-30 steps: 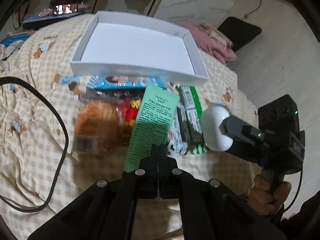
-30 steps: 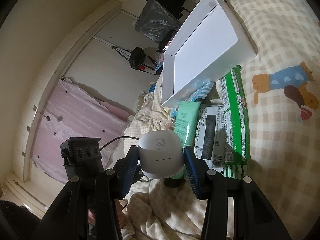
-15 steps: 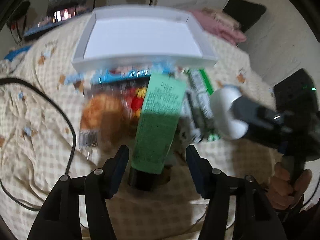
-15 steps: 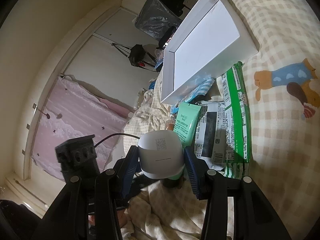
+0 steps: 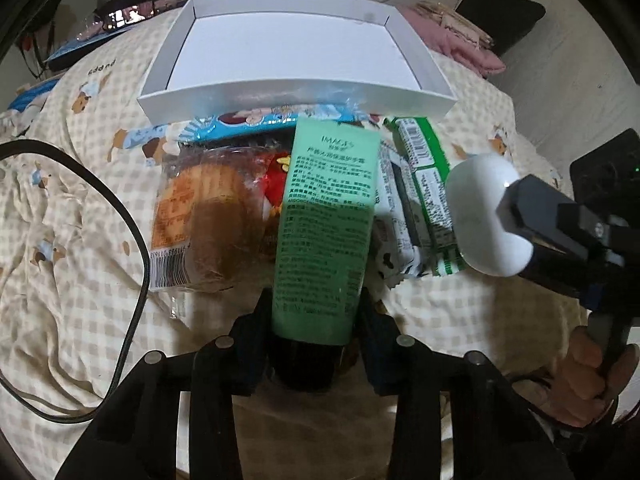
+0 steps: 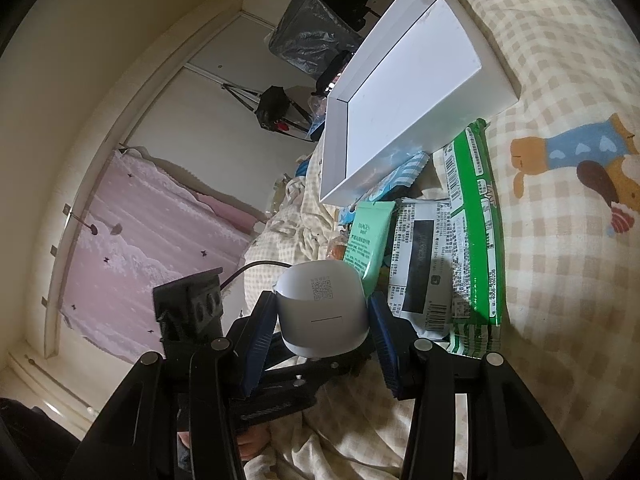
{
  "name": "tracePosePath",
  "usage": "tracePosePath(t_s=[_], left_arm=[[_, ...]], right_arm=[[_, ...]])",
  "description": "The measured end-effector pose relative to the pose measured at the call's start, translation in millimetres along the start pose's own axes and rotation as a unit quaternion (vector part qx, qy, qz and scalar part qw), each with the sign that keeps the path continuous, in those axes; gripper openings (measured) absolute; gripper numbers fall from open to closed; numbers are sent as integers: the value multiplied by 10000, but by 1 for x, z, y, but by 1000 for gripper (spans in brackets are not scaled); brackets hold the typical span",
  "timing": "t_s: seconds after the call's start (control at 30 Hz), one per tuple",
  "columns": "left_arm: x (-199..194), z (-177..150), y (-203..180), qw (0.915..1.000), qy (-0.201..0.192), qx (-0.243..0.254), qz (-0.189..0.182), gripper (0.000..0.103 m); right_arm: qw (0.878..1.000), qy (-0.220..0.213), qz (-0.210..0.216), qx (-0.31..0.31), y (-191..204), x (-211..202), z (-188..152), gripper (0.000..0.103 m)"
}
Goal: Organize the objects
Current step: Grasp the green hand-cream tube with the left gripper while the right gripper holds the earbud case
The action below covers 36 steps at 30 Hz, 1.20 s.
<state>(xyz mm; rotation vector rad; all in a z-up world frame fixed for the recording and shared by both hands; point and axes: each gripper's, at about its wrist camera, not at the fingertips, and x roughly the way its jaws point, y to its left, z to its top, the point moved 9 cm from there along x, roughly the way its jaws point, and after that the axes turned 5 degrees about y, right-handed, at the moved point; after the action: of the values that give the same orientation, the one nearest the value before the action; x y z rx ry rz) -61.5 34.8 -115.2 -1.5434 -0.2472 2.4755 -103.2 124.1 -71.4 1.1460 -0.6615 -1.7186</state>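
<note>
A green hand-cream tube (image 5: 324, 220) with a black cap lies on the pile of packets, its cap end toward me. My left gripper (image 5: 314, 320) has its jaws closing on the tube just above the cap, and both pads touch its sides. The tube also shows in the right wrist view (image 6: 366, 240). My right gripper (image 6: 322, 320) is shut on a white rounded case (image 6: 322, 312) with a QR code, held in the air to the right of the pile (image 5: 484, 216). A shallow white box (image 5: 280, 96) lies behind the pile, with nothing inside.
Beside the tube lie a bagged bread bun (image 5: 208, 220), a red snack pack (image 5: 276, 180), a blue packet (image 5: 240, 128), a black-and-white packet (image 5: 396, 216) and a green packet (image 5: 424, 168). A black cable (image 5: 136, 240) loops across the checked bedspread at left. A person's hand (image 5: 588, 376) grips the right handle.
My left gripper's jaws went from shut to wide apart, then closed in around the tube's cap end as it tilted and edged forward. The right gripper and its white case stayed put.
</note>
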Motion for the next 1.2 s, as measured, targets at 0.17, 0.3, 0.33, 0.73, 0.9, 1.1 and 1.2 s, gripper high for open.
tracePosePath(t_s=[0.17, 0.3, 0.33, 0.73, 0.9, 1.1, 1.2], left_arm=[[-12, 1, 2, 9996, -159, -98, -191, 41], [-20, 4, 6, 9992, -259, -137, -286, 41], [-23, 4, 5, 9990, -294, -137, -292, 41], [-38, 14, -8, 9963, -664, -3, -540, 41], [-38, 13, -8, 9964, -664, 1, -534, 41], [-37, 13, -7, 9966, -630, -35, -521, 41], [-38, 14, -7, 9965, -660, -47, -520, 41]], right_arm=[[10000, -63, 53, 33, 2, -2, 2, 48], [10000, -52, 66, 53, 2, 0, 2, 48], [9999, -58, 69, 52, 2, 0, 2, 48], [9997, -116, 160, 121, -10, -9, 2, 48], [9998, -76, 150, 84, -9, -9, 1, 48], [9999, -102, 133, 3, -6, -12, 0, 48], [9994, -318, 137, -88, 2, -20, 5, 48]])
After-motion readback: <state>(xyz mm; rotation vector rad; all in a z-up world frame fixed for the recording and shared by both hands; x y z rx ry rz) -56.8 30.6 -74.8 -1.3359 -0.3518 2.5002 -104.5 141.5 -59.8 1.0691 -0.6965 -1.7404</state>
